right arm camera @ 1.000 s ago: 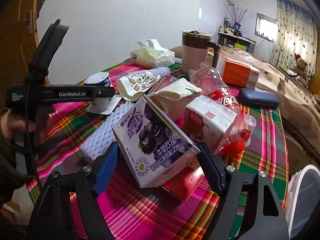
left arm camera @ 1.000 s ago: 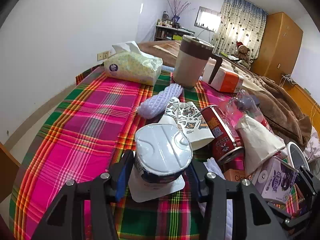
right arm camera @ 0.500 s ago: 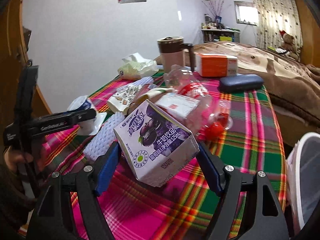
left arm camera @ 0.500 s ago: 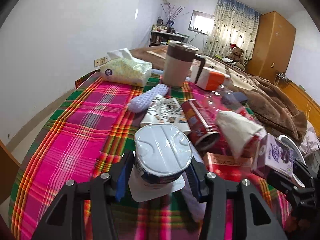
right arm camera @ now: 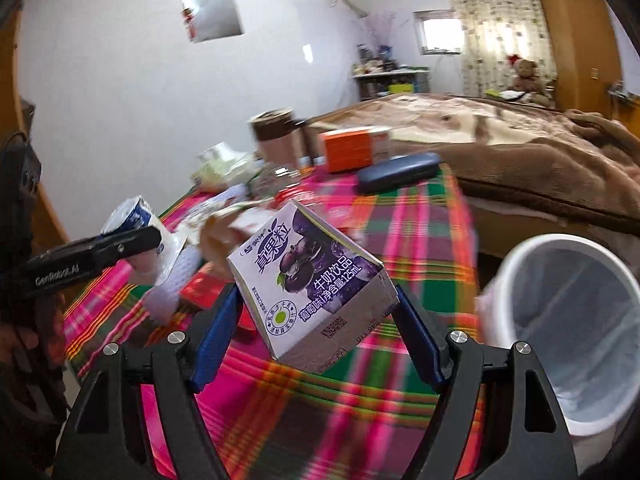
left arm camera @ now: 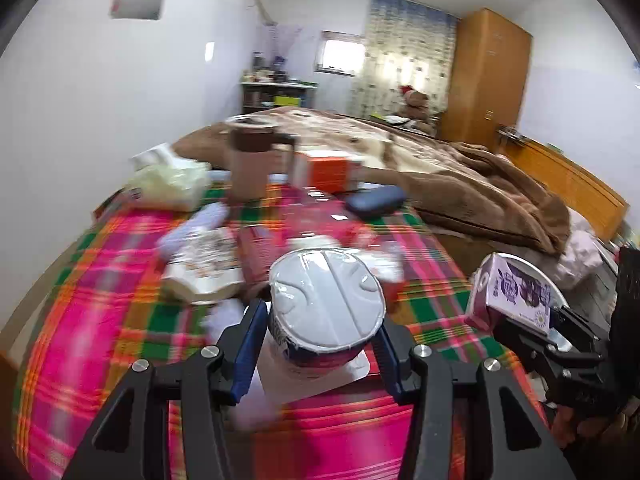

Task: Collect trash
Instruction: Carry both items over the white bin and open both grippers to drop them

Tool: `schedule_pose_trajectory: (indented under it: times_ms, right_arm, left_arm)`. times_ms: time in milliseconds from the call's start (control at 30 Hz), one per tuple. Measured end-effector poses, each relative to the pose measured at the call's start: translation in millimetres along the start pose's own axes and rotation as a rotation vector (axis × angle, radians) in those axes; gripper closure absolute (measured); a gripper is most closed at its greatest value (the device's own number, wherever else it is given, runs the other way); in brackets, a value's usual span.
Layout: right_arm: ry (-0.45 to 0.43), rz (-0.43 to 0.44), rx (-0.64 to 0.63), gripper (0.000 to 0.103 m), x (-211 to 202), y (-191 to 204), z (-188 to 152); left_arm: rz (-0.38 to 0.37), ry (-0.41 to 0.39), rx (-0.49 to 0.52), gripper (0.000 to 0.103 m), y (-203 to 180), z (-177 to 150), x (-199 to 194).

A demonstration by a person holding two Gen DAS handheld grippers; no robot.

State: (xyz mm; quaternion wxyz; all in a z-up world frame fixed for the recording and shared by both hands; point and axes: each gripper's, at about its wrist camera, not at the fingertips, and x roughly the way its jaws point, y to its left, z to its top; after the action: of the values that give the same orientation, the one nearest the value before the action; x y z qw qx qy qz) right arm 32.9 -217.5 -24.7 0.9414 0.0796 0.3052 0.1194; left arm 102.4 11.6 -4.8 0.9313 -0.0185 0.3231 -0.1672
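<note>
White foil-lidded yogurt cup (left arm camera: pixel 326 312) and tilted purple milk carton (right arm camera: pixel 310 280) are both held above the table.

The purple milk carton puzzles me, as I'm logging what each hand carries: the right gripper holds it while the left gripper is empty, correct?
Not quite. The right gripper does hold the purple milk carton, but the left gripper is not empty: it is shut on a white foil-lidded yogurt cup. The left wrist view shows the cup clamped between its blue pads.
</note>
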Motion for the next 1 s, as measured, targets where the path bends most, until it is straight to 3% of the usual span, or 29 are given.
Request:
schedule_pose_trajectory:
  times_ms: [533,767,1000]
  right_arm:
    - [-0.030,-0.306,0.194,0.025,-45.4,-113.1,-7.7]
    - [0.014,-0.393,0.255,0.025,-34.9,-153.9,-13.3]
    - [0.076,-0.426,0.293,0.025,-22.4,-185.9,-20.1]
  left_arm:
    - [-0.268,0.056,0.192,0.052,-169.2,8.4,50.5]
    - [-0.353,0.106,0.239,0.052,-230.5,6.6,88.4]
    - [-0.385,0.160,0.263,0.052,-270.5,5.4,124.7]
